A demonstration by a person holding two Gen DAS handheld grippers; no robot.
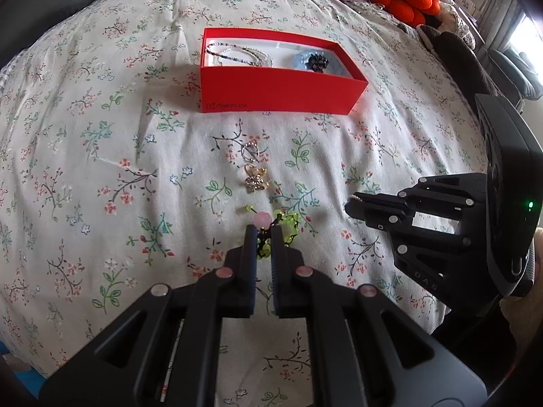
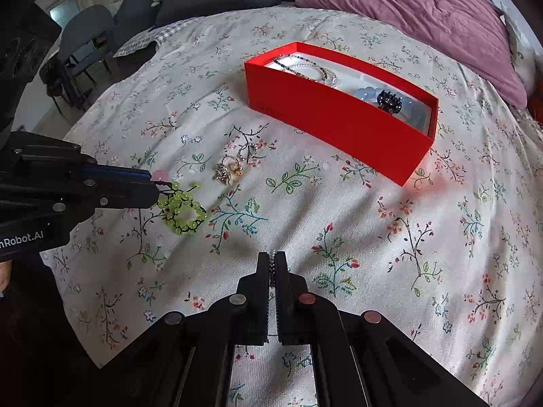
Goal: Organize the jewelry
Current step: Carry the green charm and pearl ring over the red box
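A floral bedsheet (image 1: 101, 169) is spread across both views. A red box (image 1: 281, 91), lid off, is seen at about 12 o'clock from the left gripper, well apart from it. Inside the box, beaded necklaces (image 1: 237, 54) are laid at the 9 o'clock end; a pale blue bracelet (image 1: 305, 59) with a dark beaded piece (image 1: 317, 62) on it is laid toward the 3 o'clock end.

Between box and left gripper, two loose pieces are laid on the sheet: a silver ring (image 1: 251, 151) nearer the box, and just beside it at 6 o'clock a gold ornament (image 1: 256, 179).

The left gripper (image 1: 264, 234) is closed narrow on a yellow-green bead bracelet (image 2: 181, 208) with a pink bead (image 1: 263, 218) at its tip. Most of the bracelet is draped on the sheet at 3 o'clock of the fingertips in the left wrist view.

The right gripper (image 2: 271, 261) is seen at 3 o'clock from the left gripper, near it but apart. Its jaws are drawn almost together, and a thin string of small pale beads (image 2: 271, 264) is pinched between them; a short run of the beads shows at the fingertips (image 1: 356, 208) in the left wrist view. What kind of piece it is cannot be told.

A mauve pillow (image 2: 424, 10) is seen at 12 o'clock beyond the box.
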